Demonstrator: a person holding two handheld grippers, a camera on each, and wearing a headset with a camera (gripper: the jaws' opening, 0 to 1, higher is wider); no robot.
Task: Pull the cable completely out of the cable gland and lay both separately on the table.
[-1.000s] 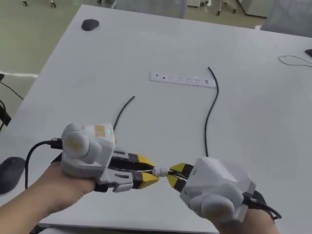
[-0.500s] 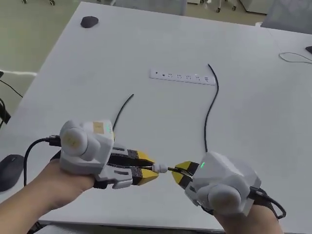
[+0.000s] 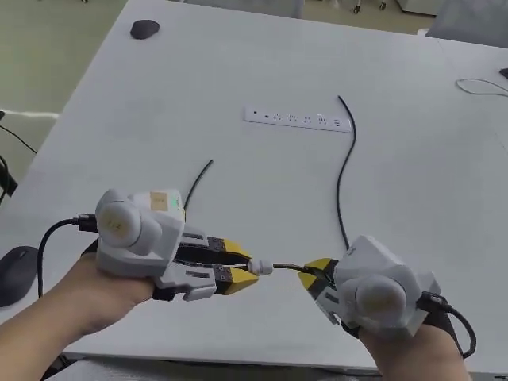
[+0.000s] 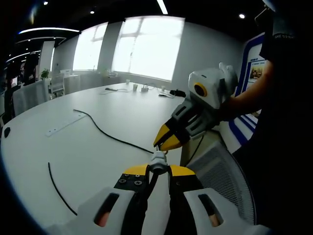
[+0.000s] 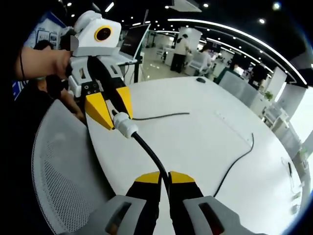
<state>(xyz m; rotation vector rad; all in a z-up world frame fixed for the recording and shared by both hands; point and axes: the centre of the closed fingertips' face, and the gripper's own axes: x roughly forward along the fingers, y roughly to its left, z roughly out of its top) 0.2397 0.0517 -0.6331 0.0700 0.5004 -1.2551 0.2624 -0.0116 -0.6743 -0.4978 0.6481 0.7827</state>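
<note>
White plastic and tiny, the rounded cable gland [image 3: 261, 268] could pop out of the left claw [image 3: 248, 268], which pinches it at its yellow tips, if the pull goes crooked. The thin black cable [image 5: 149, 152] could just as easily slide through the right claw [image 3: 309, 276], squeezed tight on it. Gland sits right at the left claw's tips and a short run of cable bridges to the right claw nearby, all held up over the near edge of the pale grey counter [image 3: 262, 190], so a drop might miss it.

White table [image 3: 238, 63], bright windows [image 4: 142, 46] (ceiling spotlights [image 4: 241, 16]), greenish floor [image 3: 48, 55].
</note>
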